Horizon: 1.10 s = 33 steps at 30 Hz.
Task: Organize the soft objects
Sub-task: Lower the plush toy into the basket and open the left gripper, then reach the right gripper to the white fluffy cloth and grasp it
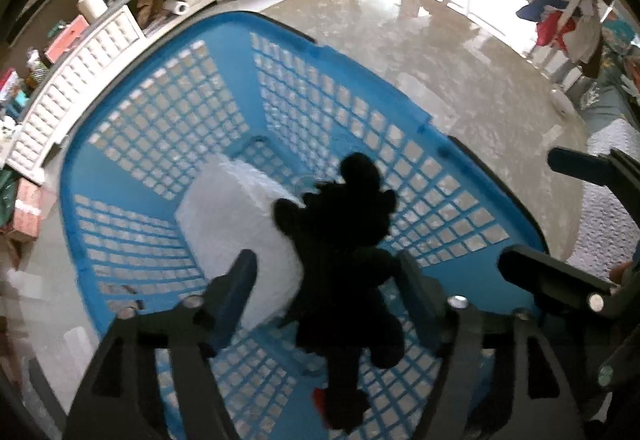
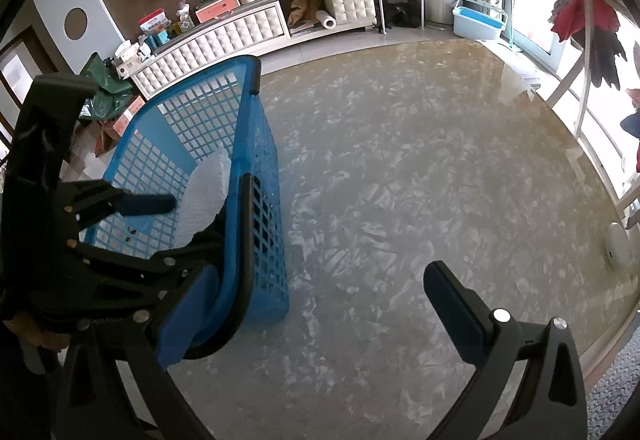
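A blue lattice laundry basket (image 1: 168, 128) stands on the glossy floor. A white soft cushion (image 1: 228, 216) lies on its bottom. A black plush toy (image 1: 344, 260) is in the basket between the fingers of my left gripper (image 1: 328, 292), which hovers over it with its jaws wide apart and not touching the toy. My right gripper (image 2: 320, 304) is open and empty beside the basket's (image 2: 256, 168) right wall, with its left finger (image 2: 188, 316) against the basket's black handle. The cushion also shows in the right wrist view (image 2: 208, 188).
A white tufted low cabinet (image 2: 224, 36) with clutter on top runs along the back wall. A light blue tub (image 2: 478, 18) sits by the window. Clothes hang on a rack (image 1: 556, 12) at the right. A grey rug (image 1: 600, 208) lies to the right of the basket.
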Tool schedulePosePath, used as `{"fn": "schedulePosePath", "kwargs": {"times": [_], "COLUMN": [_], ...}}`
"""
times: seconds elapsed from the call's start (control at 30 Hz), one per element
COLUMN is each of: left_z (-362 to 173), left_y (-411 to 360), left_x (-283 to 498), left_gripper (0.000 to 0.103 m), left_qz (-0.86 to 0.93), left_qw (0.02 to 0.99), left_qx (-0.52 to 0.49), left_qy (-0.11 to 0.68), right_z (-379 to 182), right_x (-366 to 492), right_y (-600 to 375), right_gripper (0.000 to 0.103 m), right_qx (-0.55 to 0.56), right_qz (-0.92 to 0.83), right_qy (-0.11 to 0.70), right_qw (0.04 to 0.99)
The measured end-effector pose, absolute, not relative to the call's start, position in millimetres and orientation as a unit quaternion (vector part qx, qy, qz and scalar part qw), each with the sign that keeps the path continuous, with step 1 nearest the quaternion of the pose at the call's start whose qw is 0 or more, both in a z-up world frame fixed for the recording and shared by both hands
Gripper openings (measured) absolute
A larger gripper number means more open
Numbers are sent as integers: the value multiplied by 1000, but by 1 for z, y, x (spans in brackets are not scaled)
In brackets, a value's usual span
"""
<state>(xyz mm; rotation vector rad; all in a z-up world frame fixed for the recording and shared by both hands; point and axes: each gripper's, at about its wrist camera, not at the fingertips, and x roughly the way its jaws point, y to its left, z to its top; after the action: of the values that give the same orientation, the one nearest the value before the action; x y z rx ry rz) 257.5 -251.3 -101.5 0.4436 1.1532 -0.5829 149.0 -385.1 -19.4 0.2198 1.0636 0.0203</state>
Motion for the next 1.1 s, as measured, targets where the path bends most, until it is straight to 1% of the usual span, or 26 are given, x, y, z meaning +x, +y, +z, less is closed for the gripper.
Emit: {"fn": "schedulePosePath", "kwargs": {"times": [0.2,0.27,0.3,0.47,0.53,0.67,0.73,0.83,1.1], "left_z": [-70,-57,-51,-15,-6,13,19,26,29], "left_y": [-236,-229,-226,-198,-188,-161,-150,-130,-76], "left_x": [246,239,234,210,201,178,170,155,131], "left_gripper": [71,76,82,83,87,92,103,103,103], "left_qz": [-269,-268,-266,-249,-245,-232,-228,-225,-194], "left_qw": [795,803,807,834,840,855,861,874,886], "left_qx": [190,186,185,156,148,141,138,134,114], "left_qy": [509,499,494,468,460,443,433,411,406], "right_z": [-5,3,6,23,31,42,47,51,56], "right_x": [139,136,134,124,119,110,108,105,103], "right_y": [-379,-375,-372,-357,-347,-330,-322,-307,-263], "right_gripper": [103,103,103,103,103,103,103,103,103], "right_qx": [102,98,97,89,83,74,73,61,39], "right_qz": [15,17,18,29,36,50,62,71,105], "right_qy": [496,490,488,476,470,461,460,460,464], "right_qw": [862,866,867,875,878,883,883,883,879]}}
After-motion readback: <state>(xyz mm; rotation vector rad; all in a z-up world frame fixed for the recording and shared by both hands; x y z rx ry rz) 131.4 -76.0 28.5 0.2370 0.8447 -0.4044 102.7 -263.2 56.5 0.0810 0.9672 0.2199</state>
